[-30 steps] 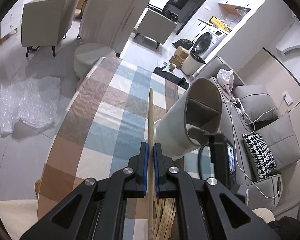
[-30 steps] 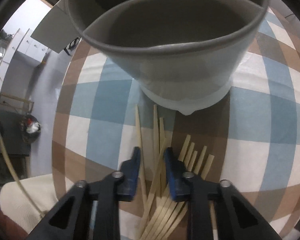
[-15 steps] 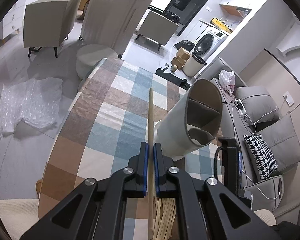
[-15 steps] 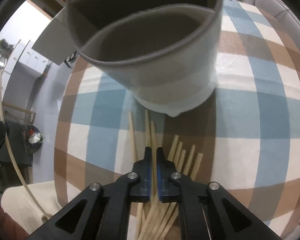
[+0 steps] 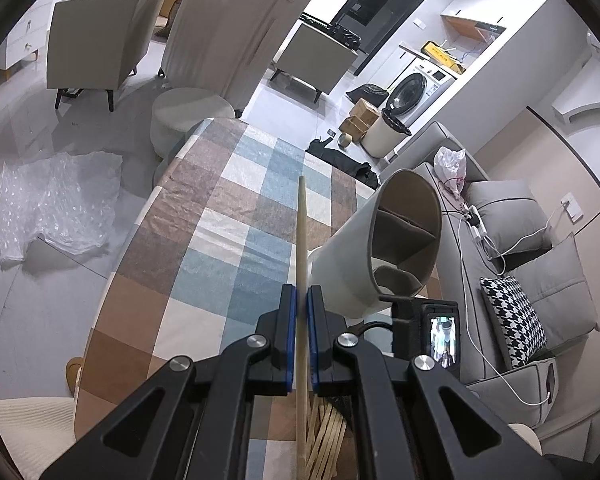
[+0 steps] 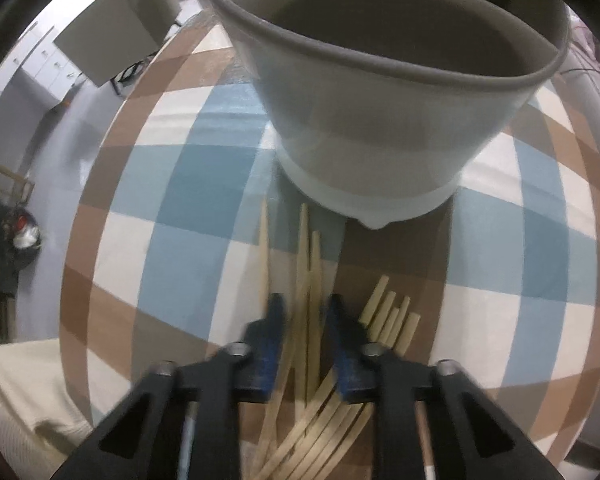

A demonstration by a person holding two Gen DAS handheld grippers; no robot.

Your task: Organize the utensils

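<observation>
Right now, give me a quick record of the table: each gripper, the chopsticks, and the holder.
Left gripper: shut on one chopstick
Chopstick pile: lying flat on the checked tablecloth
Right gripper: jaws apart, just been moving, some of the pile between them, not gripped
Holder: grey, divided, standing just beyond the pile, no chopsticks seen inside
</observation>
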